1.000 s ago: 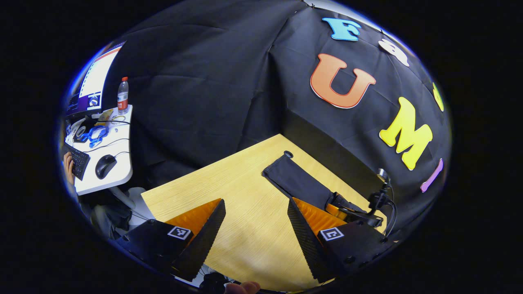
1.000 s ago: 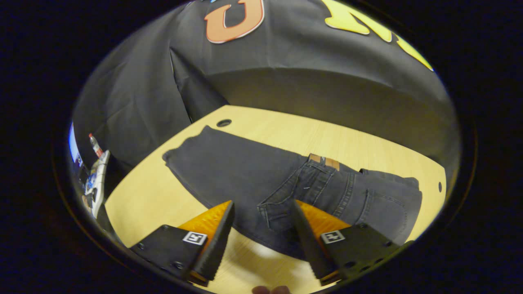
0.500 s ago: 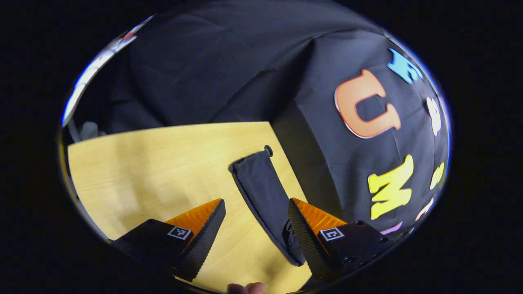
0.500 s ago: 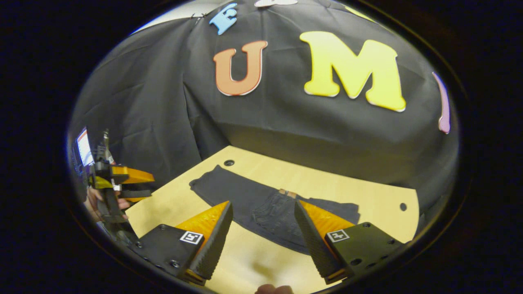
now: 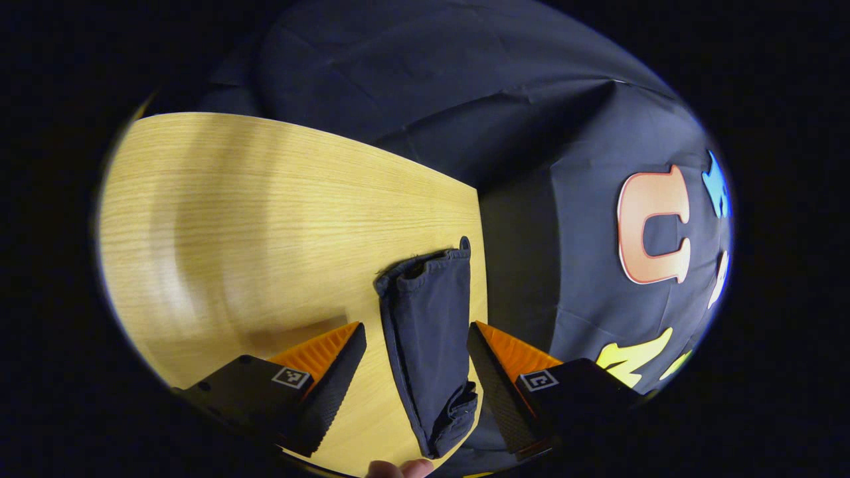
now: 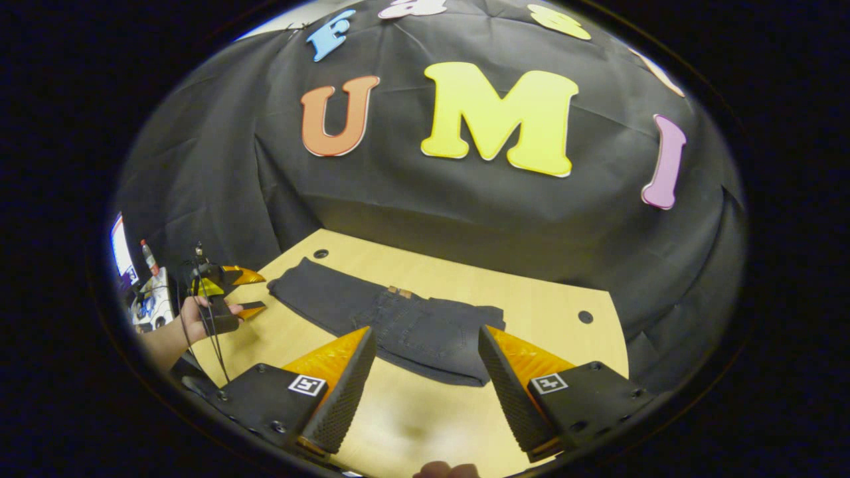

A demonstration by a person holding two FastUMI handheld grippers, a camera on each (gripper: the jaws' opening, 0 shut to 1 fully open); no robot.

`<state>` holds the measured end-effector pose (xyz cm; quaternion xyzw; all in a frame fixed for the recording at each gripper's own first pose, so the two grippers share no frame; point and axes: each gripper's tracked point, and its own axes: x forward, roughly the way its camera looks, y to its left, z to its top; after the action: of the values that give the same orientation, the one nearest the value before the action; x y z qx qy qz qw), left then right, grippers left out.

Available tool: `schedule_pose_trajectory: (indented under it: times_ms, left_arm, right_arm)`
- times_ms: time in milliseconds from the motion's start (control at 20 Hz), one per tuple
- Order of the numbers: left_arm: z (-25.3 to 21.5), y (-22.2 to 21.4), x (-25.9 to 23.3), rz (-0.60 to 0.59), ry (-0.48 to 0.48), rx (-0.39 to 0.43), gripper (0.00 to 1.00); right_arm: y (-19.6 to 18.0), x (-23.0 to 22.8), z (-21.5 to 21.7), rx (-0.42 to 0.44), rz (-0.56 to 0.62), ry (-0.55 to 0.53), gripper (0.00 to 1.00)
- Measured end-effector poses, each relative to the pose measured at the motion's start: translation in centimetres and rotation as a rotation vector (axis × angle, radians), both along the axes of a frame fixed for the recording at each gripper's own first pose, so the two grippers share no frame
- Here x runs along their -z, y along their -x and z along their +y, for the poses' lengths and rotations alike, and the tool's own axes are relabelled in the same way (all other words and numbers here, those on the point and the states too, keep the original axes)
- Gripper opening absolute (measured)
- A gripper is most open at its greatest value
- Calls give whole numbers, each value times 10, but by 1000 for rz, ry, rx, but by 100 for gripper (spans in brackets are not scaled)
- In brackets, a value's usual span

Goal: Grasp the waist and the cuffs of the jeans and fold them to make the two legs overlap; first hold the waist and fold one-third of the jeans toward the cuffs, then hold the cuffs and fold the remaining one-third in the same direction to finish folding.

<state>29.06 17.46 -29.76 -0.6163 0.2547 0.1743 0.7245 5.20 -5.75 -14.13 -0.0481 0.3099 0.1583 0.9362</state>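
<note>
The dark jeans (image 6: 392,318) lie flat on the wooden table (image 6: 531,299), legs overlapped. The waist end is folded over onto the legs, a brown patch (image 6: 399,291) showing on top. The cuffs (image 6: 290,279) point toward the table's left end. My right gripper (image 6: 425,378) is open, held back from the near edge of the jeans. In the left gripper view the narrow leg end (image 5: 428,325) runs between the fingers of my open left gripper (image 5: 415,372), with the cuffs (image 5: 425,264) ahead of the fingertips. In the right gripper view a hand holds the left gripper (image 6: 255,292), open, beside the cuffs.
Two cable holes (image 6: 321,253) (image 6: 584,317) sit in the table near its back edge. The black cloth wall stands close behind the table. At the far left a side desk (image 6: 149,302) carries a bottle (image 6: 147,252) and a screen.
My left gripper has swung round and come in over the cuff end of the jeans. My right gripper has drawn back and up from the folded waist, which now lies farther off.
</note>
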Motion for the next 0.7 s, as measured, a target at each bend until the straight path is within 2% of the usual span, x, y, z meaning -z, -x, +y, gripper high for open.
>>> schedule_pose_trajectory:
  times_ms: [150, 200, 350, 400, 500, 650, 700]
  left_arm:
    - [7, -16, 13, 20, 3, -10, 99]
    - [6, -19, 14, 22, 12, -15, 99]
    - [7, -36, 16, 14, -14, -17, 99]
    - [6, -40, 18, 14, -28, -10, 98]
    - [6, -48, 18, -5, -45, 3, 98]
    - [3, -67, 16, -76, 4, -12, 98]
    - [3, -71, 23, -81, 8, -16, 82]
  right_arm:
    - [5, -1, -10, 38, 11, -14, 93]
    - [8, -1, -13, 55, 24, -29, 96]
    - [2, -3, -33, 135, 27, -60, 96]
    - [1, -3, -38, 161, 30, -70, 93]
    - [-2, -2, -51, 206, 41, -85, 93]
    - [0, 3, -64, 248, 62, -86, 96]
    - [2, 6, -67, 253, 67, -80, 93]
